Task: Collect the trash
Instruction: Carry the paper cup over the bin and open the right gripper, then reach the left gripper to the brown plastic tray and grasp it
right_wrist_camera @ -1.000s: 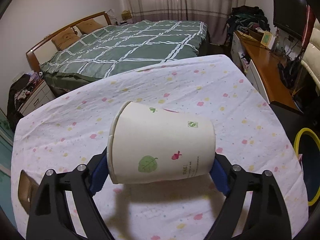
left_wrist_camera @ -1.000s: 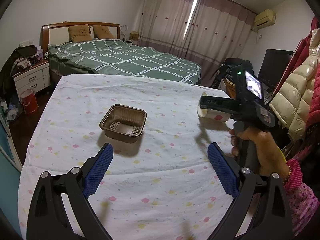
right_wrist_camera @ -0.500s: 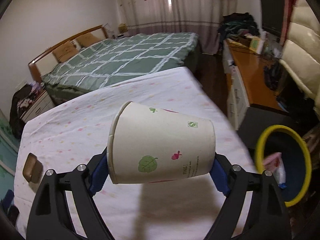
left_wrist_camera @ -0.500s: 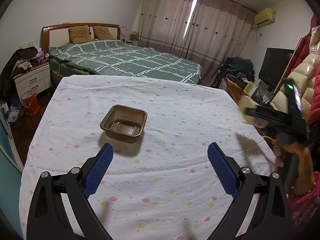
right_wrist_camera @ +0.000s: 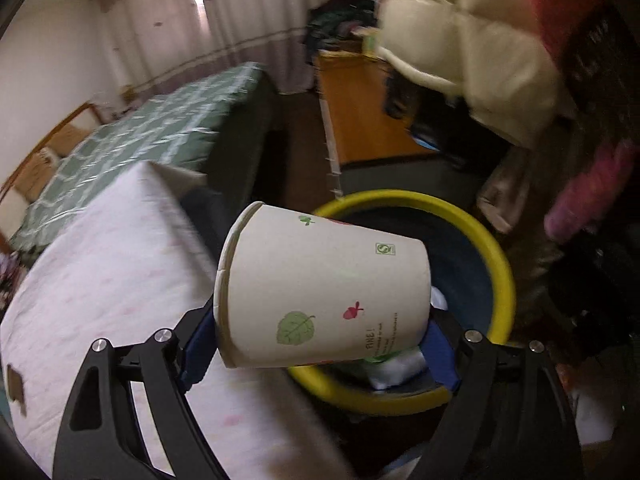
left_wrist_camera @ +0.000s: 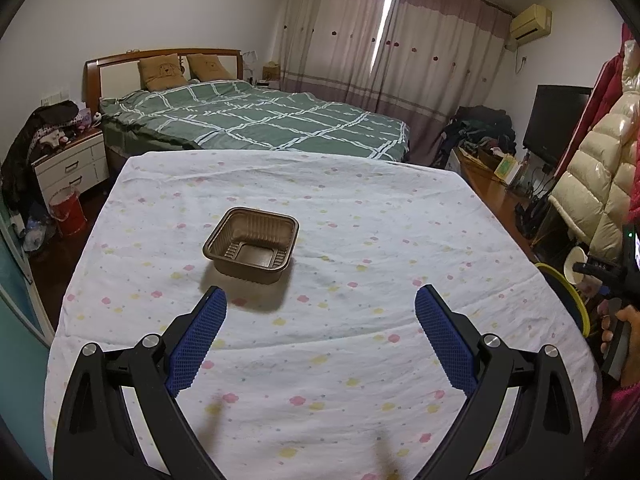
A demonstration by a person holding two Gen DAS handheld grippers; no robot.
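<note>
Lying sideways, paper cup (right_wrist_camera: 324,292) sits clamped in right hand-held gripper (right_wrist_camera: 320,344) over bin (right_wrist_camera: 502,256).

- Home bedroom: double bed (left_wrist_camera: 256,124) with wooden headboard (left_wrist_camera: 160,60) and green checked quilt.
- Bedside drawers (left_wrist_camera: 70,168), floor-length curtains (left_wrist_camera: 384,68), wall air conditioner (left_wrist_camera: 530,22), hanging padded coats (left_wrist_camera: 592,168).
</note>
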